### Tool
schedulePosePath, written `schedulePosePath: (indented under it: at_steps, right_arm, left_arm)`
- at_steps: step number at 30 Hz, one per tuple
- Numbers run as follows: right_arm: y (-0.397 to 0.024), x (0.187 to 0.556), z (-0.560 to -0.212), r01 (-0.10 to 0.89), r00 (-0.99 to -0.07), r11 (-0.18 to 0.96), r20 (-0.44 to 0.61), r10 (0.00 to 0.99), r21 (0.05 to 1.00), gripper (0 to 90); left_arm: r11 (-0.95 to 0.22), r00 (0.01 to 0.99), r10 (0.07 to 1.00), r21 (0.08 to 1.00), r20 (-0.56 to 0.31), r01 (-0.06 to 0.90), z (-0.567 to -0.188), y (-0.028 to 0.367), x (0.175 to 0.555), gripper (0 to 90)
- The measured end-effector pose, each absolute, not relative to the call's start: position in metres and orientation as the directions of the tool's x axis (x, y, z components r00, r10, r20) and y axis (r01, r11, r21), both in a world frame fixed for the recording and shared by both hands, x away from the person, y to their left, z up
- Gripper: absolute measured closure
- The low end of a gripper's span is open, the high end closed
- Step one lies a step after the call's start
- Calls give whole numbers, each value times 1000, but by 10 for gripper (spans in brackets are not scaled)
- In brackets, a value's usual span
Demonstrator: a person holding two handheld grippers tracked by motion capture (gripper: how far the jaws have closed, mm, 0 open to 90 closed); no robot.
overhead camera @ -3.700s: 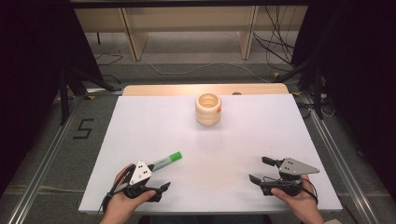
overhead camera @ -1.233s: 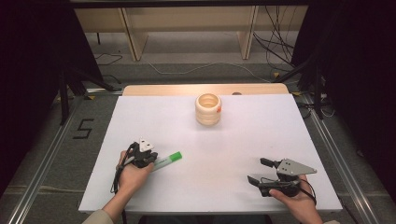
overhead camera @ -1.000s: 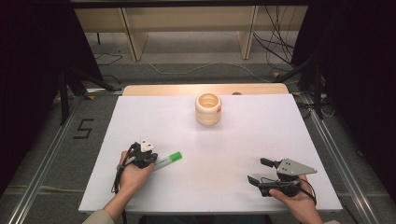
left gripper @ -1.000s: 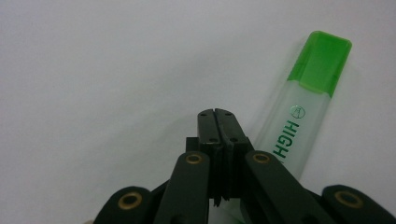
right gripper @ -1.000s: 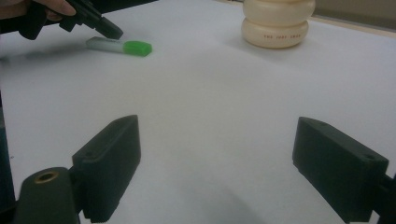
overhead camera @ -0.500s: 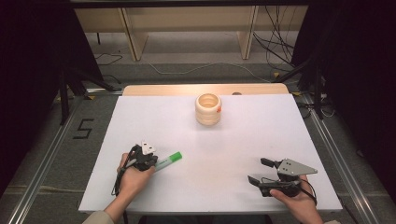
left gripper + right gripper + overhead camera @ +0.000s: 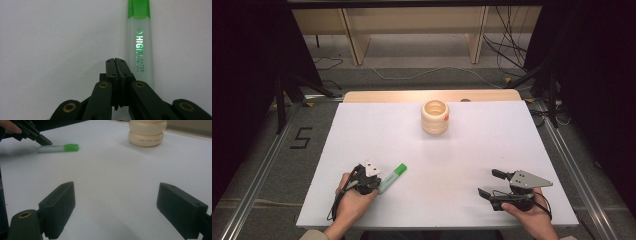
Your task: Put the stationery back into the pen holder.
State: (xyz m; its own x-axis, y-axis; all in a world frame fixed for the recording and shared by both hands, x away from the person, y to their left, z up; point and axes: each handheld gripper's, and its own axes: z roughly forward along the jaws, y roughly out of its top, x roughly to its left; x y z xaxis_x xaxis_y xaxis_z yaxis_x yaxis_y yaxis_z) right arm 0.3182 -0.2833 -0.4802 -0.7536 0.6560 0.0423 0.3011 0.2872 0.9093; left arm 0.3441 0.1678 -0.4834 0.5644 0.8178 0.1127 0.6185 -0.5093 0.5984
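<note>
White table [image 7: 362,130], green highlighter [image 7: 392,177] lying near front-left, cream ridged pot [image 7: 435,116] standing far-centre

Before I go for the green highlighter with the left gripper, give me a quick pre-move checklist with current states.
1. Left gripper open for a grasp: not ok, fingers pressed shut on nothing.
2. Highlighter between the fingers: not ok, it lies beside them on the table.
3. Highlighter cap on: ok.
4. Right gripper out of the way: ok, open and apart at the near right.
5. Ringed wooden holder upright, mouth free: ok.
</note>
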Motion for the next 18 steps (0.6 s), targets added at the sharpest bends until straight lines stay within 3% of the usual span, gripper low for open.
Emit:
schedulePosePath:
  at_steps: [18]
  right_arm:
    - [-283,318,-480,299,-756,290,41,653,909,162]
  left_arm:
    - [-532,599,796,574,88,623,-481,160,318,895]
